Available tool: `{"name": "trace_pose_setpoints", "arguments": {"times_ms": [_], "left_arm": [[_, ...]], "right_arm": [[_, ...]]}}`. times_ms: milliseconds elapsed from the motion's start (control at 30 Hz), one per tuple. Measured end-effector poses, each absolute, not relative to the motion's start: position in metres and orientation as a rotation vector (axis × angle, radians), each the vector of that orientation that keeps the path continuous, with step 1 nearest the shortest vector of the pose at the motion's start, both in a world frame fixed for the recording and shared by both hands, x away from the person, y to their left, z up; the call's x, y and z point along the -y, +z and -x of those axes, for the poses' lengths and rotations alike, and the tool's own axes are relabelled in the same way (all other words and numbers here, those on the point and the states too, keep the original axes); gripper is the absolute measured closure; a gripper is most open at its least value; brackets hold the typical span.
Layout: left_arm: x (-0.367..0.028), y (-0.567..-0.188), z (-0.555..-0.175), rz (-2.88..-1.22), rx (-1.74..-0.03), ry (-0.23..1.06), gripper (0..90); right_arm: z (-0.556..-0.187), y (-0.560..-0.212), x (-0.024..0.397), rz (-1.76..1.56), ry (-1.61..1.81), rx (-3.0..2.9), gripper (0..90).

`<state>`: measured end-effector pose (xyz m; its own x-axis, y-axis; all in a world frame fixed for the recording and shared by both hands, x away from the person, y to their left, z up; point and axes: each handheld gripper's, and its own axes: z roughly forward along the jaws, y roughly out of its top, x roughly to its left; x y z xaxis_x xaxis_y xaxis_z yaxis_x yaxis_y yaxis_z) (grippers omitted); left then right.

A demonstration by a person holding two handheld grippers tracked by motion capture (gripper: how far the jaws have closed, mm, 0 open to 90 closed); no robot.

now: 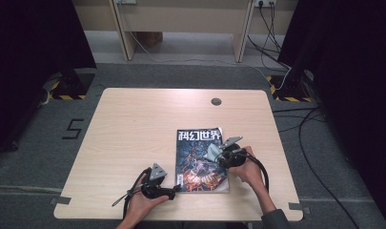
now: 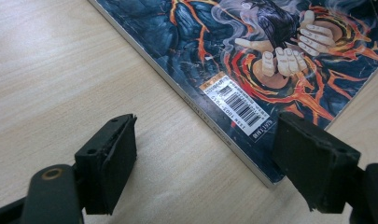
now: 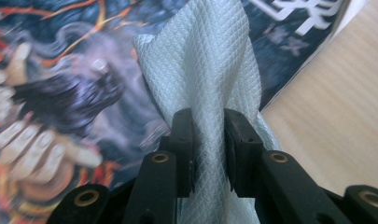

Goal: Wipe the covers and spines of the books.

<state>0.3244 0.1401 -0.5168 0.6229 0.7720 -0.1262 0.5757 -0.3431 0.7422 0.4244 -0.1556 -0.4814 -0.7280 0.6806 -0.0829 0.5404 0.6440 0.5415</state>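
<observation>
A lab or recording studio rather than a home. A pale wooden bench (image 1: 133, 138) stands alone on grey carpet (image 1: 33, 157), with black curtains (image 1: 33, 33) hanging at both sides. Yellow-and-black hazard tape (image 1: 66, 97) marks stand feet on the floor, a taped number five (image 1: 74, 129) lies beside the bench, and loose cables (image 1: 319, 143) run across the carpet to wall sockets (image 1: 264, 3).

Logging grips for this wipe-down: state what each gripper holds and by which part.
The right gripper pinches a white cloth by a bunched fold near its lower end, over the magazine. The left gripper holds nothing, jaws open at the magazine's corner.
</observation>
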Motion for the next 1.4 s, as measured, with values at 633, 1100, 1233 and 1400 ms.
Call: {"name": "trace_pose_setpoints", "arguments": {"times_ms": [633, 1100, 1233, 1400], "left_arm": [[-0.140, -0.517, -0.324, -2.047, -1.055, 0.319, 20.9], [-0.140, -0.517, -0.324, -2.050, -1.049, 0.317, 21.0], [-0.140, -0.517, -0.324, -2.049, -1.050, 0.317, 20.9], [-0.140, -0.518, -0.324, -2.049, -1.051, 0.318, 20.6]], "right_arm": [[-0.491, -0.482, 0.143, -1.136, 0.652, -2.458, 75.2], [-0.511, -0.482, 0.139, -1.183, 0.621, -2.402, 75.1], [-0.509, -0.482, 0.132, -1.142, 0.578, -2.396, 76.2], [-0.505, -0.482, 0.126, -1.109, 0.593, -2.425, 76.4]]}}
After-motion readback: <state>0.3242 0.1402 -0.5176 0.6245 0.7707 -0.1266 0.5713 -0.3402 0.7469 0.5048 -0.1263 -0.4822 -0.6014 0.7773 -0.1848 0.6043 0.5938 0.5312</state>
